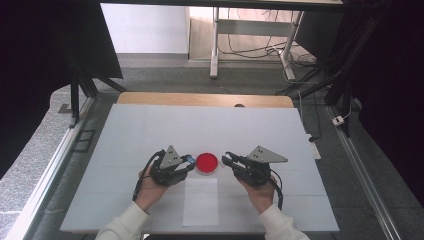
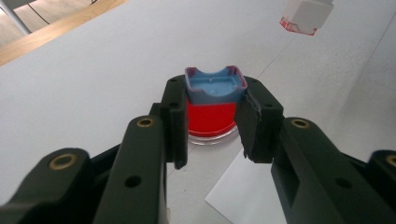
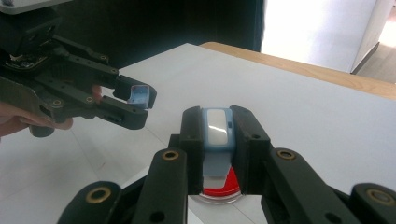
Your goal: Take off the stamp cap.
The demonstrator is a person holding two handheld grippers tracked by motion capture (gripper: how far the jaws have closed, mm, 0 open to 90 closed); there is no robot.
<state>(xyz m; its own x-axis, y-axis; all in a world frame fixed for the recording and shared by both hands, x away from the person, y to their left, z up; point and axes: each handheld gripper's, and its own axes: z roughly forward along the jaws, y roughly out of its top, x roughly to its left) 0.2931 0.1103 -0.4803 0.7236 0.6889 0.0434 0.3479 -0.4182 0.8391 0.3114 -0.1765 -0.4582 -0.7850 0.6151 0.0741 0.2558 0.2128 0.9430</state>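
Nearest you, at the bottom of the high view, your forearms come in on either side of a white paper sheet point(image 1: 200, 201) that lies flat on the table point(image 1: 125, 140), likely a marker for the working spot. Just above it, your left tool point(image 1: 189, 160) is clenched on a small blue piece point(image 2: 215, 86); in the left gripper view its two pads press the piece's sides, which carry reddish edges, and its hollow face points up, so you can see into it. Your right tool point(image 1: 226, 159) is likewise clamped on a second blue piece with a pale shiny face point(image 3: 217, 127), held upright between the pads (a narrow grip that leaves its top exposed). Between the two tool tips, at the middle of the high view, the red round dish point(image 1: 207, 163) sits on the table, its clear rim showing under each held piece; holding both pieces over it suggests you mean to bring them together there. Farther off, at the upper right of the left gripper view, a white block with a red base point(image 2: 306, 15) hangs in view; what it belongs to I cannot tell.
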